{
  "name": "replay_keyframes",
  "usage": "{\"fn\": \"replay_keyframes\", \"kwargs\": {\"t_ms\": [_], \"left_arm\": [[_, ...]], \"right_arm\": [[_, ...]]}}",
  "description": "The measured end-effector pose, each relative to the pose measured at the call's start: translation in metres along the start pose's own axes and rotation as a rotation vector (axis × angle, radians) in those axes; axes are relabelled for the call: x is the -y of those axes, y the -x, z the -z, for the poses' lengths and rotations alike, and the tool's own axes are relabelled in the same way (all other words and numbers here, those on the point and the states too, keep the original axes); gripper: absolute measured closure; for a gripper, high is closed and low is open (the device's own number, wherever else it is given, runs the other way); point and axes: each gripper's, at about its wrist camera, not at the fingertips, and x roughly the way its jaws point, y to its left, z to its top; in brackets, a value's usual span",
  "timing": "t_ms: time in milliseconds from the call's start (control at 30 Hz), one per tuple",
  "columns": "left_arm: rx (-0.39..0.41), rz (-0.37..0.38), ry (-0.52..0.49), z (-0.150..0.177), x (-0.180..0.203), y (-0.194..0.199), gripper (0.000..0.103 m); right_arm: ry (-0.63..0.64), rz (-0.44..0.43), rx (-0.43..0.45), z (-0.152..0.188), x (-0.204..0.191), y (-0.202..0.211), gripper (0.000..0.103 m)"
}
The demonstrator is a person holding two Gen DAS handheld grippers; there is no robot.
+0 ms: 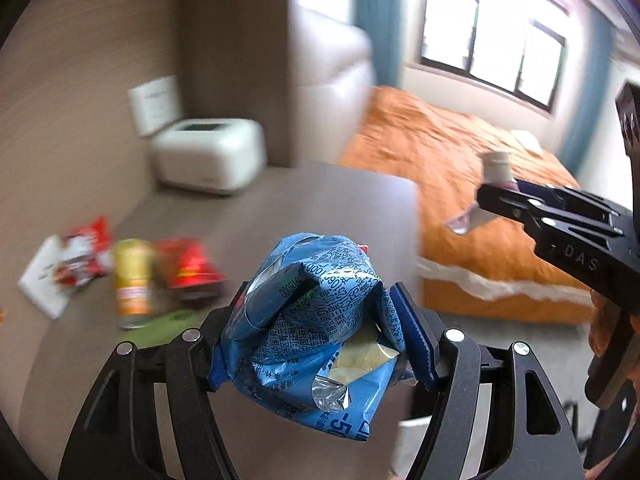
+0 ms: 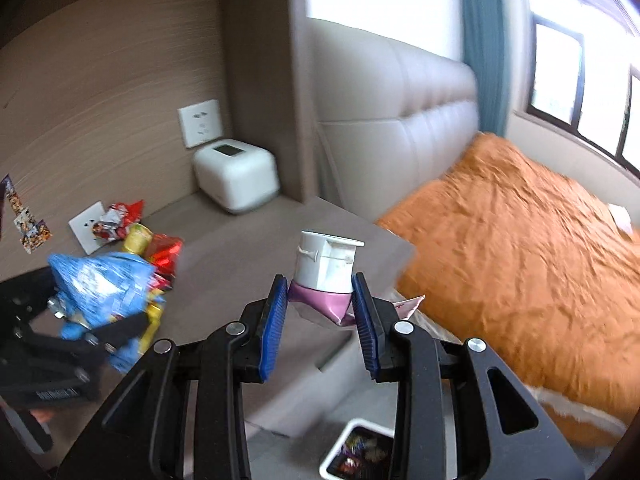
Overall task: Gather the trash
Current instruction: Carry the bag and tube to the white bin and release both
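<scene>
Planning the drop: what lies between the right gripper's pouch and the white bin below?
Nothing: in the right wrist view the pouch hangs over bare floor, and the bin sits lower, between the fingers.

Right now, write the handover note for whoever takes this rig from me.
Left gripper: shut on the crumpled blue snack bag, held up above the bedside table.
Right gripper: shut on the purple pouch with a white cap, also lifted.
Trash bin: on the floor below the right gripper, some wrappers already inside.
Done: two pieces picked up, neither dropped yet.
Left: drop both in the bin, then fetch the yellow can and red wrappers on the table by the wall.
</scene>
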Motion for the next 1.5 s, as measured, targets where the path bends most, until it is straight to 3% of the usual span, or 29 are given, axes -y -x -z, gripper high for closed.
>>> {"fn": "replay_keyframes", "kwargs": {"t_ms": [233, 467, 733, 967, 1067, 1100, 1133, 1167, 1200, 1367, 1500], "left_arm": [[-0.094, 0.147, -0.157, 0.014, 0.085, -0.039, 0.036], [-0.249, 0.241, -0.236, 0.055, 0.148, -0.098, 0.036], [-0.432, 0.277, -0.284, 0.126, 0.191, -0.189, 0.036], [-0.544, 0.278, -0.299, 0.189, 0.203, -0.279, 0.035], [-0.58, 0.278, -0.273, 0.22, 0.203, -0.32, 0.028], [-0.589, 0.27, -0.268, 0.228, 0.204, -0.335, 0.024], [-0.601, 0.266, -0.259, 0.236, 0.203, -0.348, 0.007], [-0.624, 0.271, -0.243, 0.244, 0.202, -0.361, 0.004], [-0.643, 0.272, -0.233, 0.253, 0.2, -0.374, 0.005], [-0.68, 0.231, -0.282, 0.289, 0.204, -0.408, 0.005], [-0.687, 0.228, -0.245, 0.293, 0.201, -0.416, 0.005]], "right_arm": [[-0.099, 0.084, -0.072, 0.044, 0.045, 0.019, 0.068], [-0.186, 0.109, -0.172, 0.096, 0.079, 0.006, 0.068], [-0.274, 0.103, -0.337, 0.186, 0.121, -0.059, 0.068], [-0.278, 0.088, -0.47, 0.273, 0.145, -0.133, 0.068], [-0.273, 0.097, -0.529, 0.313, 0.154, -0.173, 0.068], [-0.274, 0.098, -0.542, 0.321, 0.156, -0.181, 0.064], [-0.276, 0.099, -0.56, 0.332, 0.159, -0.192, 0.033], [-0.277, 0.105, -0.577, 0.341, 0.161, -0.201, 0.015], [-0.277, 0.12, -0.585, 0.353, 0.165, -0.212, 0.005], [-0.292, 0.15, -0.635, 0.375, 0.176, -0.241, 0.005], [-0.282, 0.146, -0.646, 0.377, 0.173, -0.246, 0.005]]}}
